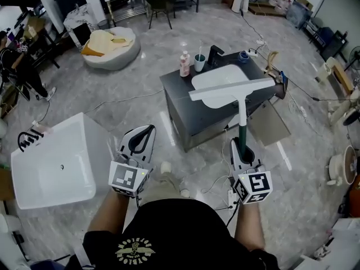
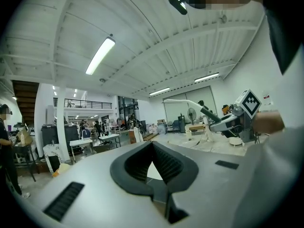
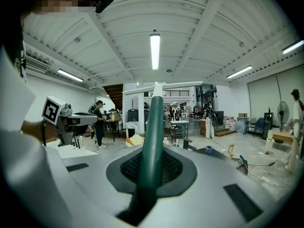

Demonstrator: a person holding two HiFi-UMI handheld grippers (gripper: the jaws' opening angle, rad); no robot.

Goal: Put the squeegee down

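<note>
— The right tool [image 1: 241, 152]: how does it stand?
— Pinching the squeegee [image 1: 242, 111] by its green handle. The squeegee is in the air, and in the head view its blade crosses the white basin [image 1: 214, 76] of the dark tabletop [image 1: 179, 89].
— And the left tool [image 1: 147, 133]?
— Pressed together with nothing between its jaws, well apart from the squeegee.

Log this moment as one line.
left gripper: shut, empty | right gripper: shut on squeegee | status: held aloft, not yet down
</note>
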